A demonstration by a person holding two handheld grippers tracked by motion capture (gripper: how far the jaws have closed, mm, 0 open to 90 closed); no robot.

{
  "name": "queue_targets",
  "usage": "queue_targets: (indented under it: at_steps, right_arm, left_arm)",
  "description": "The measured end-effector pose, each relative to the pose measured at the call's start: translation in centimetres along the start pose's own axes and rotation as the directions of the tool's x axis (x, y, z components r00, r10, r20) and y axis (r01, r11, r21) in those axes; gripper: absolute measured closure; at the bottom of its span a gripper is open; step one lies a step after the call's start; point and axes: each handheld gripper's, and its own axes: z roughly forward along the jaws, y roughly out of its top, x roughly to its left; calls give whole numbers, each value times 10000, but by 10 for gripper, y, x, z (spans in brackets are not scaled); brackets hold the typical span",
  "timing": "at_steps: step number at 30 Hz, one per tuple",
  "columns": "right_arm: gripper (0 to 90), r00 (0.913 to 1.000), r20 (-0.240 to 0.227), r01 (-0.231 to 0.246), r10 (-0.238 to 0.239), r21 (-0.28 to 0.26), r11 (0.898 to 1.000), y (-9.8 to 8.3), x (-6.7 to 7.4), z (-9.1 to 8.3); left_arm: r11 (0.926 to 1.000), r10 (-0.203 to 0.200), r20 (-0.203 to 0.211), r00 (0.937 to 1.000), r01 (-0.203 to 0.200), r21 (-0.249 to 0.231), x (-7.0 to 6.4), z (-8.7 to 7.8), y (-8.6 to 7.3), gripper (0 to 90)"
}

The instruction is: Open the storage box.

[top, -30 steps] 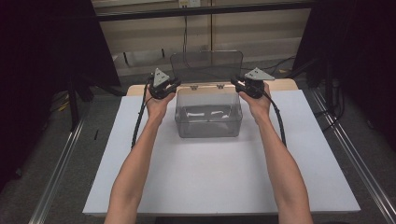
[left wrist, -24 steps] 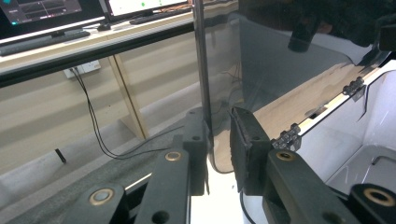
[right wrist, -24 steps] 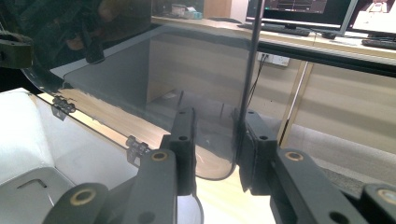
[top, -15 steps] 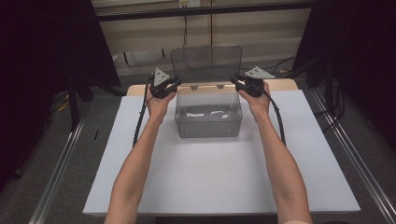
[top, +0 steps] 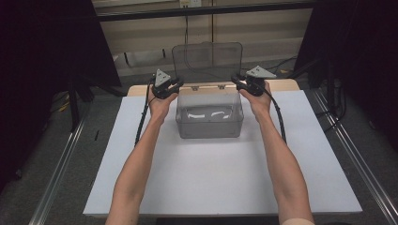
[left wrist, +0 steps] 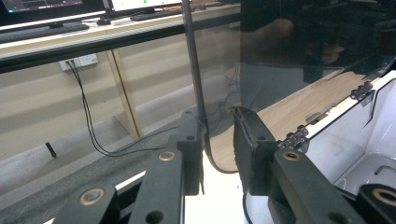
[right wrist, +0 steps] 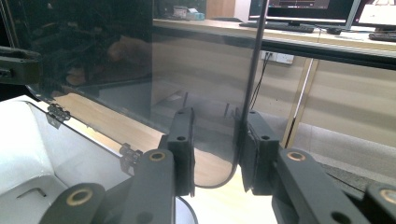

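Fingers (left wrist: 252,135) straddle the lid (top: 207,61), which stands upright, long axis crosswise.

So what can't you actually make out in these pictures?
1. The pale streaks inside the clear box: objects or glare, too small in the high view.
2. Box interior: cut off by the frame edge in both gripper views.
3. Top of the lid: cut off by the upper edge in both gripper views.
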Motion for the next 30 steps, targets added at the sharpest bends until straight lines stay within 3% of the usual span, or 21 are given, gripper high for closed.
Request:
queue_targets:
  at_steps: [14, 23, 30]
  right_arm:
    - [647, 9999, -116, -72, 75, 219, 9997, -1, 0, 4]
    - [626, 9979, -216, -595, 606, 468, 9971, -3, -1, 7]
    - [611, 9971, -218, -718, 734, 665, 9952, -2, -2, 10]
  left_arm:
    - [9997, -143, 83, 9999, 142, 216, 1, 0, 1, 731]
    - [9986, -156, 132, 9998, 149, 513, 1, 2, -3, 705]
    - [9982, -313, 182, 9993, 303, 508, 3, 3, -4, 685]
